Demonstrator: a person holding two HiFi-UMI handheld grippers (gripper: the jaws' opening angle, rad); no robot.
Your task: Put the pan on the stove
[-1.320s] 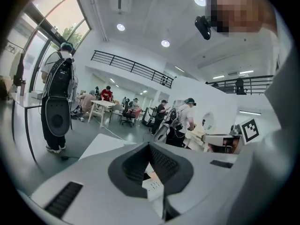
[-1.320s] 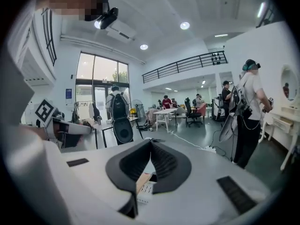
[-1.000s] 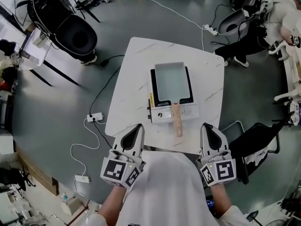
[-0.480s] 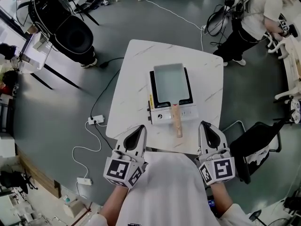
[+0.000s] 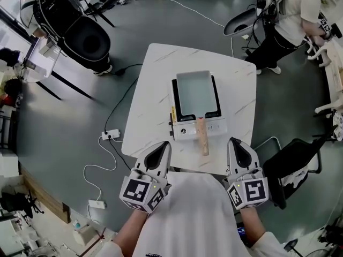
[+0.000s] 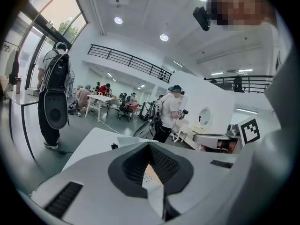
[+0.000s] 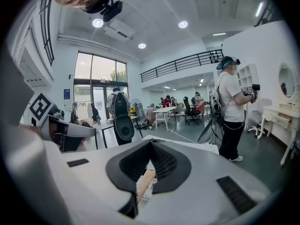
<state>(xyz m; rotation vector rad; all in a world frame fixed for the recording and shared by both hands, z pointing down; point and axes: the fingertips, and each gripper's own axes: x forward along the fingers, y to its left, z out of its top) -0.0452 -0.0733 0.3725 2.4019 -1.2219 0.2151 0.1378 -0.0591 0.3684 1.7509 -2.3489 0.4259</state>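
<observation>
hovering at the stove's (image 5: 196, 128) near-left corner, the left tool (image 5: 162, 146) has its jaws pressed together with nothing caught between them. its tip reaches just over the near edge of the white marbled surface (image 5: 149, 98). at the stove's near-right corner the right tool (image 5: 235, 142) is likewise closed up tight and empty, tip over the same edge. both tools are well apart from the stove, one on each side, and point roughly toward it. behind them is the person's white shirt (image 5: 193, 213).

the pan (image 5: 194, 92), a grey rectangular one, already sits on top of the stove, covering most of the burner area. its wooden handle (image 5: 202, 138) runs from the stove's front panel toward the person, overhanging the stove and ending about level with the two tool tips, between them. through each tool's own view the handle and the stove's front show low, just past the meeting jaws.

on the grey floor left of the stove lies a white power strip (image 5: 109, 134), with a dark cable (image 5: 120, 98) curving from it up toward the surface's far-left side. a black chair (image 5: 292, 165) stands to the stove's near right, close to the surface's corner. beyond the stove to the far right a person (image 5: 289, 17) in a white top stands, and to the far left is another person with a bulky black pack (image 5: 80, 36).
</observation>
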